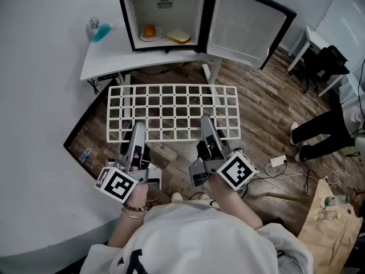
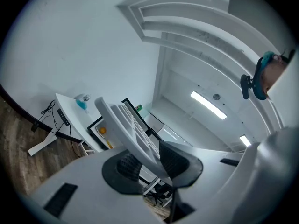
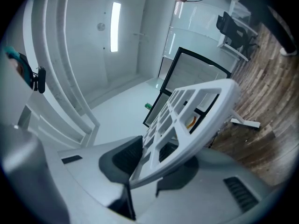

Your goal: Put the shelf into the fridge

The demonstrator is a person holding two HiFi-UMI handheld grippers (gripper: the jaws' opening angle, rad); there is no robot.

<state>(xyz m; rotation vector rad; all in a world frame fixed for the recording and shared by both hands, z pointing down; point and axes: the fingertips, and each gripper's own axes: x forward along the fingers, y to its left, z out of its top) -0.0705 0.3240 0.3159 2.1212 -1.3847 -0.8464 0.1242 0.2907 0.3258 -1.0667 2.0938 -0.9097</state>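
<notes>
A white grid shelf [image 1: 171, 110] is held flat over the wooden floor, in front of the open fridge [image 1: 165, 13] on the white desk [image 1: 108, 56]. My left gripper [image 1: 136, 131] is shut on the shelf's near edge toward the left, and my right gripper [image 1: 206, 124] is shut on the same edge toward the right. In the left gripper view the shelf [image 2: 126, 125] runs away between the dark pads [image 2: 175, 160]. In the right gripper view the shelf [image 3: 196, 111] is likewise clamped at its rim. Inside the fridge lie an orange on a plate [image 1: 150, 32] and a sandwich [image 1: 179, 36].
The fridge door [image 1: 245, 21] swings open to the right. A bottle with a blue part [image 1: 98, 30] stands on the desk's left end. A person's legs [image 1: 322, 129] stand at the right, by a black chair [image 1: 329, 61]. A power strip [image 1: 278, 161] and cables lie on the floor.
</notes>
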